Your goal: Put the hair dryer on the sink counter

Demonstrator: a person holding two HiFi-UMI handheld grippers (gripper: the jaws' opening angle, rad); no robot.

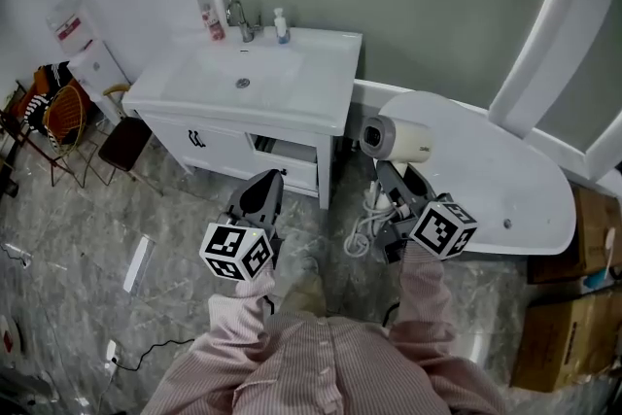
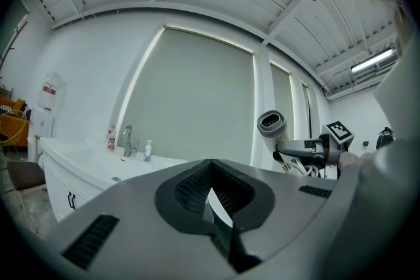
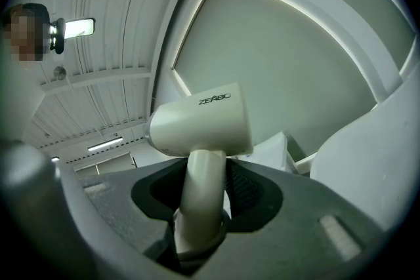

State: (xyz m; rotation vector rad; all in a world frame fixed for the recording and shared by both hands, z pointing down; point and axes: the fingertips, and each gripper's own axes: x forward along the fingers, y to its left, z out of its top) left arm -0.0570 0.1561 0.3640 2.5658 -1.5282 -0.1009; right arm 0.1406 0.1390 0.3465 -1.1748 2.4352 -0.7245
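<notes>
Hair dryer (image 1: 397, 138), cream-coloured, its handle clamped between the right tongs (image 1: 392, 182), is held in the air over the end of the white bathtub (image 1: 505, 180) (just right of the sink worktop (image 1: 321, 102)), while the left tongs (image 1: 260, 192) are closed on nothing.

The cream hair dryer (image 1: 397, 139), its handle clamped in the right claw (image 1: 391, 178), is held upright in the air, round dark end facing left, just right of the white sink bench (image 1: 326, 78).
</notes>
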